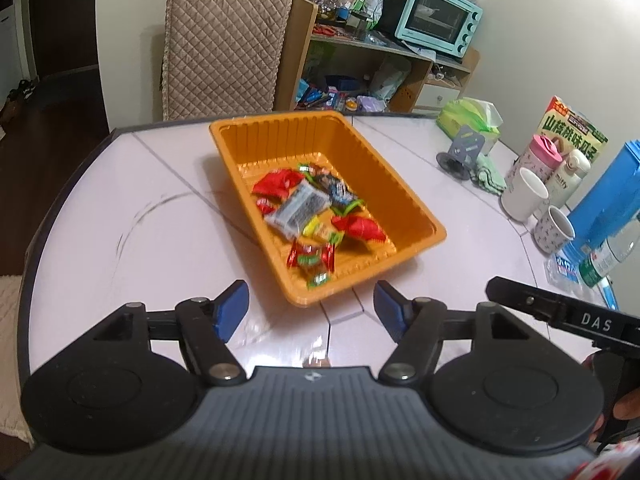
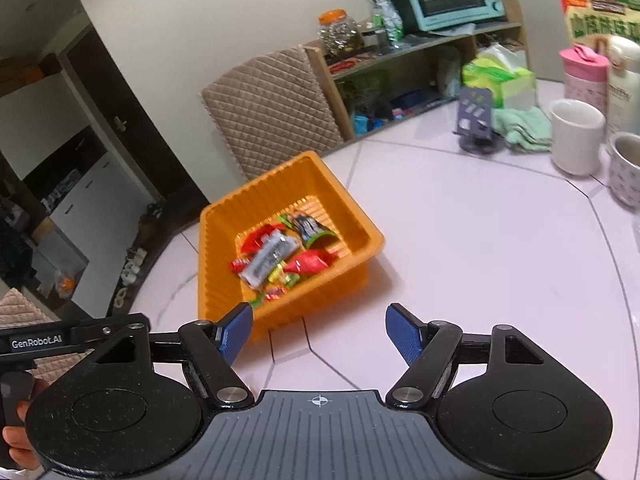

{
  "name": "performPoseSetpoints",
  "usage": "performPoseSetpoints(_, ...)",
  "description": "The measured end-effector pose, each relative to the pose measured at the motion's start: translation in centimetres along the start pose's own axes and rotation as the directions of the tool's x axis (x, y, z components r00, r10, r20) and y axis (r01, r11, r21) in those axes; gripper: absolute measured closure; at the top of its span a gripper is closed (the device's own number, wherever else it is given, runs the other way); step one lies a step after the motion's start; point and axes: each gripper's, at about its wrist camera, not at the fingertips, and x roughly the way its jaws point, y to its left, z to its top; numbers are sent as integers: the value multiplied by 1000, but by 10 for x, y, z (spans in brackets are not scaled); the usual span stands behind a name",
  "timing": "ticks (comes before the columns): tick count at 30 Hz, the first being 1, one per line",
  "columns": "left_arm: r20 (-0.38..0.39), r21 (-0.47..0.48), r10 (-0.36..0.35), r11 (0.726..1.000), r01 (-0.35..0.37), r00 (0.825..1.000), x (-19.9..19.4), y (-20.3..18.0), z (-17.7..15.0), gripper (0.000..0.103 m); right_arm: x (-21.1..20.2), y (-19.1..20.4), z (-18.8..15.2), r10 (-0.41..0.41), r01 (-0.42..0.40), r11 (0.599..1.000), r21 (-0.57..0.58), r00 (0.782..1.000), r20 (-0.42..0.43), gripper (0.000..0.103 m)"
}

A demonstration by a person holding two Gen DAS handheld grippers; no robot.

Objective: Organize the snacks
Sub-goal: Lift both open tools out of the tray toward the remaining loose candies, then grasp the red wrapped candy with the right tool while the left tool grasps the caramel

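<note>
An orange plastic tray (image 1: 404,196) stands on the white table (image 1: 140,208) and holds several wrapped snacks: red packets (image 1: 276,182), a clear packet with dark contents (image 1: 298,210) and small candies (image 1: 312,258). My left gripper (image 1: 310,308) is open and empty, just in front of the tray's near corner. The tray also shows in the right wrist view (image 2: 224,216), with the snacks (image 2: 280,256) inside. My right gripper (image 2: 320,332) is open and empty, close to the tray's near corner and to its right.
Along the right of the table stand a white mug (image 1: 524,194), a patterned cup (image 1: 554,228), a pink-lidded bottle (image 1: 538,154), a blue jug (image 1: 608,196), a snack box (image 1: 568,128), a green tissue pack (image 1: 470,118) and a phone stand (image 1: 462,152). A padded chair (image 1: 224,44) and cluttered shelf (image 1: 372,68) stand behind.
</note>
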Motion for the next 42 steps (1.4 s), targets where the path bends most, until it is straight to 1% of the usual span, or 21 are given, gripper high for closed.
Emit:
performPoseSetpoints(5,-30,-1,5,1000,-5,1000,-10,0,-23,37,-17,-5,-22,-22,22,1000,7,999,-26,29)
performPoseSetpoints(10,-63,3,5,1000,-5,998,-15,-4,-46,37,-28,-6,-42,-27,27,1000,13,998,-65,29)
performPoseSetpoints(19,-109,33,14,999,-11,994,-22,-14,-79,37,-34,-4,-71,-40,38,999,-13,991,-130,29)
performPoseSetpoints(30,-179,32,18,999,-13,984,-14,-18,-102,37,-29,2,-104,-69,58,997,-56,972,-226,29)
performPoseSetpoints(37,-206,42,18,999,-9,978,-9,-21,-114,37,-26,3,-112,-85,71,996,-63,961,-264,29)
performPoseSetpoints(42,-213,47,15,999,-5,977,-7,-22,-117,37,-23,4,-114,-99,81,994,-75,954,-283,29)
